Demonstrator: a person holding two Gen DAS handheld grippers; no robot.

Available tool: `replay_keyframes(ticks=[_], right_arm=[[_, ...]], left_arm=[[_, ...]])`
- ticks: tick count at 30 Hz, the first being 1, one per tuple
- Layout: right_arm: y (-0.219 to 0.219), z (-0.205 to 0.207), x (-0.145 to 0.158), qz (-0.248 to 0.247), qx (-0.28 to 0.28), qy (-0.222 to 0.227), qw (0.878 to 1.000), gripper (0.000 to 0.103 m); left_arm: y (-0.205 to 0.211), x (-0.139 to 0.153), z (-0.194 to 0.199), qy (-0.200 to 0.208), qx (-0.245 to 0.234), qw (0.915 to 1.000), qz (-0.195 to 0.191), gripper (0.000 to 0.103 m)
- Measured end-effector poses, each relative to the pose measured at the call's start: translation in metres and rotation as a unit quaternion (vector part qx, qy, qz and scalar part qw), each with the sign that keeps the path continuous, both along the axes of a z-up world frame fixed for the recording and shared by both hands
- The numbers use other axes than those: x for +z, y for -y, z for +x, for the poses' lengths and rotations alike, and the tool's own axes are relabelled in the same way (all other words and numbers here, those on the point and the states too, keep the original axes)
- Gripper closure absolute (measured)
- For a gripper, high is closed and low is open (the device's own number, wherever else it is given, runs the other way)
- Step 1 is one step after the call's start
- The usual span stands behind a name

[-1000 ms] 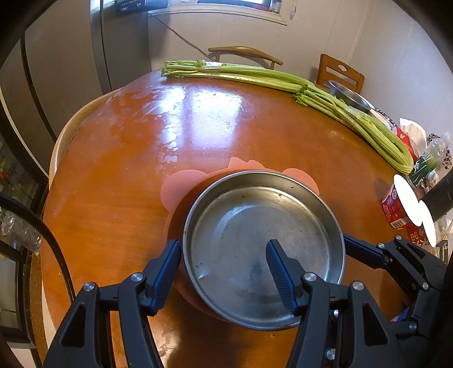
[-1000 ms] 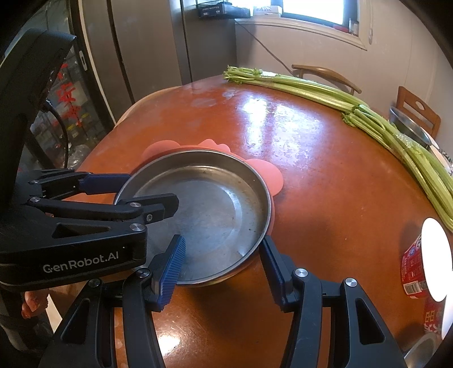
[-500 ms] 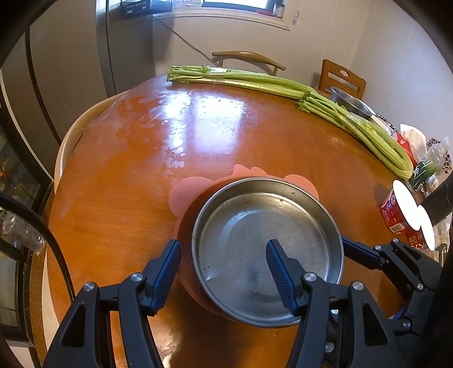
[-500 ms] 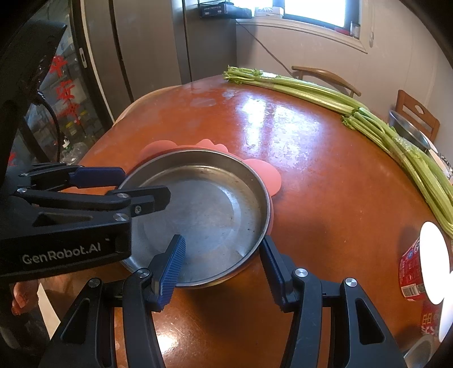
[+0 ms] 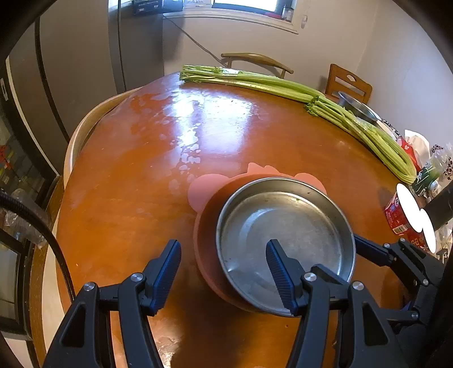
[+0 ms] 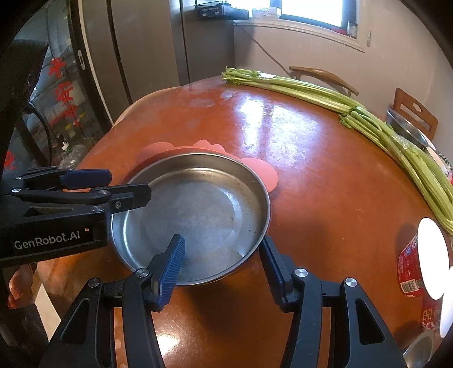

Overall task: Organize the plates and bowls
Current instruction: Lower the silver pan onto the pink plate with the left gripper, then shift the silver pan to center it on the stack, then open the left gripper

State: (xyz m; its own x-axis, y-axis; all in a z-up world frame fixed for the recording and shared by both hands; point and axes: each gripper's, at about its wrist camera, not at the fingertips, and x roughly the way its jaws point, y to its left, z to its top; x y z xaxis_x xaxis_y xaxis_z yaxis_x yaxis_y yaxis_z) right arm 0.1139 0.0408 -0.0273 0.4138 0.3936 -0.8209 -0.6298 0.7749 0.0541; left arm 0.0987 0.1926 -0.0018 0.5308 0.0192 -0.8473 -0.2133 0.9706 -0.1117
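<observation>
Holding: neither tool grips anything. The left tool is half spread, with one finger over the inside of the metal plate and the other out over bare wood. The right tool is also half spread across the plate's near rim, one finger inside and one just outside, and no pad is seen pressing.
Change: in the left wrist view the plate sits further toward the tool's right finger than a second ago. The left finger, which was beside the rim, is now apart from both dishes. From the right wrist view, the left tool has drawn back a little from the plate's middle. The right tool has not shifted.
Meaning: the left tool seems to be giving up its place, leaving the plate to the right tool. No lift has begun.
Plate: it rests level in a pink dish with ear-shaped tabs, near the front of the bench.
Surface: round glossy red-brown wood with window glare and pale smears.
Also on the bench: long celery stalks along the far edge, a steel bowl and a red cup.
Room: wooden chairs, a tall grey fridge and a bright window.
</observation>
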Motion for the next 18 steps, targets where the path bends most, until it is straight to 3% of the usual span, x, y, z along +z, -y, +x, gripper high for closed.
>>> replay_keyframes(ticks=[18], right_arm=[[-0.0007,-0.0062,0.0079,0.007,0.006,0.013,1.000,0.042]], left_arm=[[-0.0050,0.0043,-0.0076,0.004,0.005,1.0000,0.000,0.041]])
